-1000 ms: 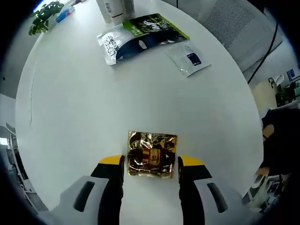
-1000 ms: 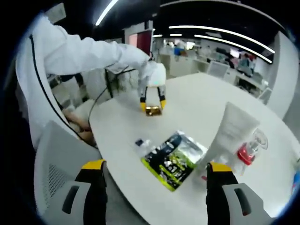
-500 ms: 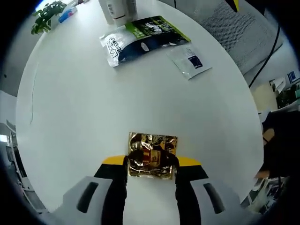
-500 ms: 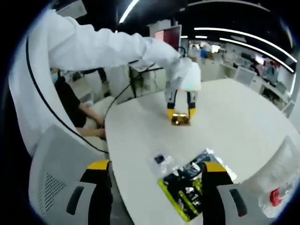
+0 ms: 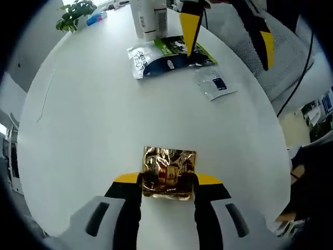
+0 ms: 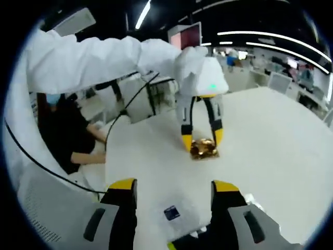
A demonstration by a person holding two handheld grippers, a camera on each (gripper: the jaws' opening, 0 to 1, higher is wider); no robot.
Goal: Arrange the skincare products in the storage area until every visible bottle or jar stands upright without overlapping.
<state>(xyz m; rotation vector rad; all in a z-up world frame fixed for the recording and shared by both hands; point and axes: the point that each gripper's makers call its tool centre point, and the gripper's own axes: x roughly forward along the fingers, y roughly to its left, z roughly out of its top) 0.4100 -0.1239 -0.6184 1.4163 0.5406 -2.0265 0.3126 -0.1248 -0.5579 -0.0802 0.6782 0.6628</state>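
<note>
On the tabletop (image 5: pixel 93 120), in the left gripper view, the dark and green sachet (image 5: pixel 169 54) carries large white letters at its silvery end that read roughly "LOFEL", with a second, smaller line beneath them too blurred to make out. Just beside that sachet, the small clear sample packet (image 5: pixel 215 85) bears a dark blue square label whose print is too small to read. Behind the sachet, the white tube (image 5: pixel 150 15) shows grey lines of print, illegible. The gold foil packet (image 5: pixel 168 172) has a dark central label with unreadable marks.
</note>
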